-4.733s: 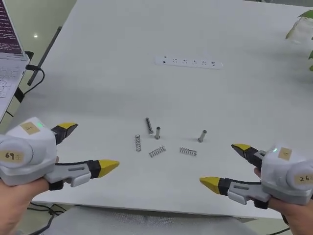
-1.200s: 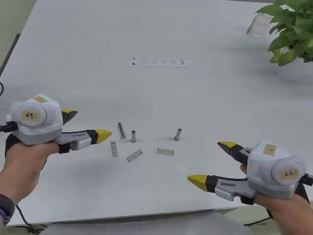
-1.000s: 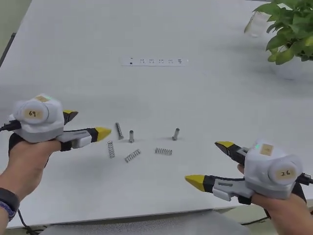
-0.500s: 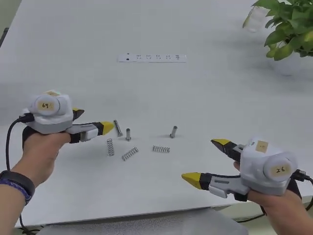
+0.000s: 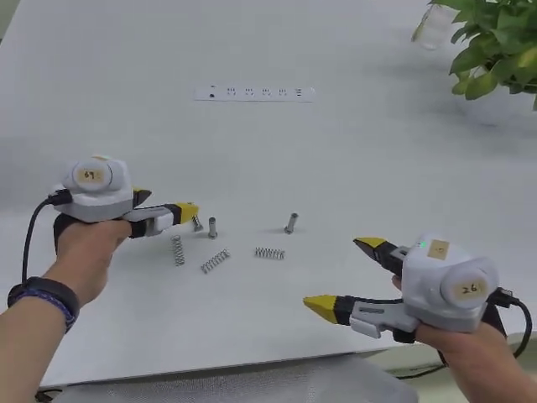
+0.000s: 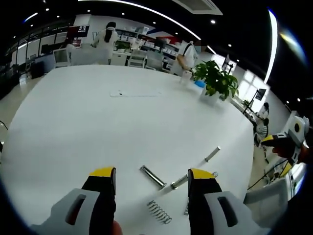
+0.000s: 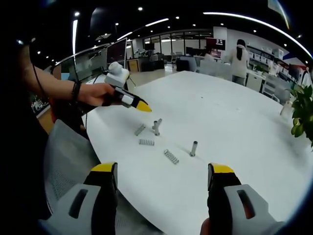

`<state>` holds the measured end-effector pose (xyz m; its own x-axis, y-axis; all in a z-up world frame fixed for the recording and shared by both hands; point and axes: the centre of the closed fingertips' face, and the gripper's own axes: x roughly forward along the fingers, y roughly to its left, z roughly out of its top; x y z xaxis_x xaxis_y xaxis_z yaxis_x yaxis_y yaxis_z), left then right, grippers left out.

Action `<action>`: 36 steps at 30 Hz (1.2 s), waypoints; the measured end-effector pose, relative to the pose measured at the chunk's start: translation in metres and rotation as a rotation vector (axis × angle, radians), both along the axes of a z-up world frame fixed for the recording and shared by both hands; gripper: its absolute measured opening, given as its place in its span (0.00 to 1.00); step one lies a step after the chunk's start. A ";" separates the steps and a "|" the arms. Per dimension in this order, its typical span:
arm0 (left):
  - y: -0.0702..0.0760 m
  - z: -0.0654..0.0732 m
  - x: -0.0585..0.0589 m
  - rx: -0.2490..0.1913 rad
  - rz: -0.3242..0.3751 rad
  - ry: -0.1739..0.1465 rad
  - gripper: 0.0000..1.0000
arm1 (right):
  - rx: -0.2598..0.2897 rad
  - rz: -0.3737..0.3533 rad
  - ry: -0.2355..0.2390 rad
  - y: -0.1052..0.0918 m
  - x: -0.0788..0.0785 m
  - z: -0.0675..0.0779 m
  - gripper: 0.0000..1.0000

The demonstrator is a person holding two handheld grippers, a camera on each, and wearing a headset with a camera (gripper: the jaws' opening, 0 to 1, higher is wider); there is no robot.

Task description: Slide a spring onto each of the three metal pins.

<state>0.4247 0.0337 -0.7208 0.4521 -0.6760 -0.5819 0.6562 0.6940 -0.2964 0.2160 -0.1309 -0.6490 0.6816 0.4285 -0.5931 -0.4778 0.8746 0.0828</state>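
Three short metal pins rest on the white table (image 5: 352, 143): one lies flat (image 5: 196, 223), one stands beside it (image 5: 212, 227), and another stands further right (image 5: 291, 222). Three small springs lie in front of them (image 5: 177, 249) (image 5: 215, 261) (image 5: 268, 253). My left gripper (image 5: 165, 203) is open, its yellow tip just left of the flat pin. In the left gripper view that flat pin (image 6: 152, 176) lies just ahead between the open jaws (image 6: 151, 175), with a spring (image 6: 159, 211) nearer. My right gripper (image 5: 344, 274) hangs open near the table's front edge, holding nothing; its own view (image 7: 163, 168) looks at the pins (image 7: 193, 148) and springs (image 7: 171, 156).
A white power strip (image 5: 254, 93) lies further back on the table. A potted plant (image 5: 495, 42) stands at the far right corner. A cable runs from each gripper. People stand in the far background of the room (image 6: 105, 36).
My left gripper has moved right and forward, up to the flat pin. The right gripper has barely shifted. Pins and springs lie as before; the head camera has turned.
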 end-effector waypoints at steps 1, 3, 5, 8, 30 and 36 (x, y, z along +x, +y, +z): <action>-0.001 -0.002 0.001 -0.002 0.005 0.005 0.53 | -0.002 0.000 0.000 -0.001 0.000 0.000 0.74; -0.003 -0.006 0.001 -0.010 0.013 0.021 0.52 | -0.001 -0.003 0.001 -0.003 0.000 0.000 0.74; -0.005 -0.012 0.001 -0.012 0.021 0.033 0.50 | -0.002 -0.005 0.002 -0.004 0.001 0.000 0.74; -0.008 -0.019 0.001 -0.006 0.029 0.051 0.48 | 0.004 -0.009 0.002 -0.005 0.001 0.000 0.74; -0.019 -0.052 0.009 0.070 0.067 0.085 0.35 | 0.008 -0.031 0.025 -0.014 -0.004 -0.006 0.74; -0.019 -0.054 0.014 0.073 0.083 0.075 0.32 | 0.010 -0.023 0.033 -0.011 -0.004 -0.009 0.74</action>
